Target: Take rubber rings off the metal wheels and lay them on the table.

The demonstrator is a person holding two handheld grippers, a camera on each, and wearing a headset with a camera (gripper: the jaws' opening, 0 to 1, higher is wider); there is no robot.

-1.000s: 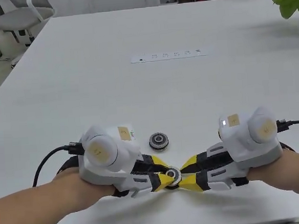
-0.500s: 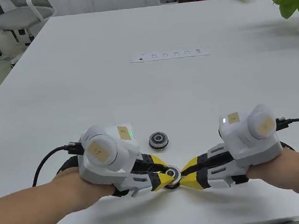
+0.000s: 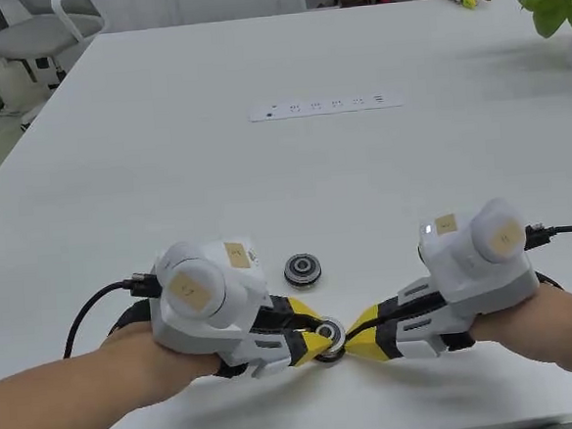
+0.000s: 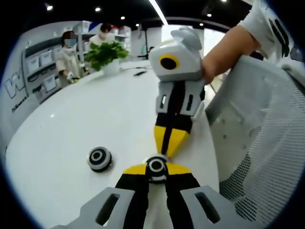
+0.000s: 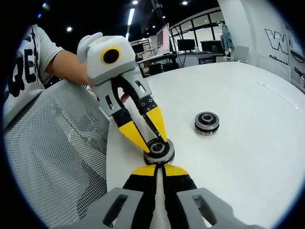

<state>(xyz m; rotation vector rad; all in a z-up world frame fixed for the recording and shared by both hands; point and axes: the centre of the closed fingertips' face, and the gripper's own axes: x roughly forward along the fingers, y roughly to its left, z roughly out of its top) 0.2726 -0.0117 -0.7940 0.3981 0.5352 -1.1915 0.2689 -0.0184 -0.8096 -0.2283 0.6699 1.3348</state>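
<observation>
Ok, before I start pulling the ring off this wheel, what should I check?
1. Left gripper clamps the small metal wheel with the black rubber ring: ok, one jaw on each side.
2. Right gripper is at that wheel's rim: ok, jaws together, tips touching its edge.
3. Right gripper has actually caught the ring: cannot tell.
4. Second ringed metal wheel is out of the way: ok, it lies apart on the white table.
5. Bare table nearby for laying the ring down: ok.
</observation>
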